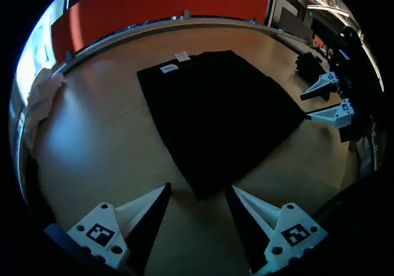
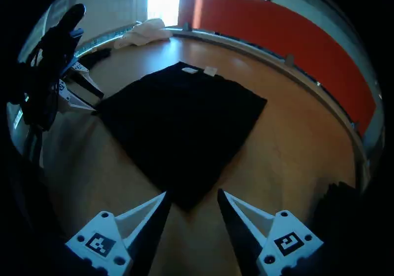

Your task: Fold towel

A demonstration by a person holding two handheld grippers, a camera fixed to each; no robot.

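One black towel [image 1: 216, 118] lies spread flat on the wooden table [image 1: 98, 143], near its middle; two small white tags [image 1: 169, 68] sit at the towel's far corner, towards the table's back edge; one red panel [image 1: 162, 2] runs behind that edge. One pale cloth [image 1: 42, 98] is bunched at the table's left edge in the left gripper view; one dark pile [image 1: 308, 66] rests by the right edge.

Two grippers are present. The left gripper [image 1: 199, 186] stands wide open, holding nothing; the towel's near corner lies in the gap between its tips; whether either finger touches the cloth I cannot tell. The right gripper [image 1: 303, 107], seen farther off, has its fingers spread apart, its tips right at the towel's right-hand corner.

In the right gripper view the right gripper [image 2: 192, 192] is wide open and holds nothing, another towel [image 2: 182, 123] corner lying between its tips; the left gripper [image 2: 98, 103], held by a dark hand [image 2: 49, 69], sits parted at the towel's left corner.
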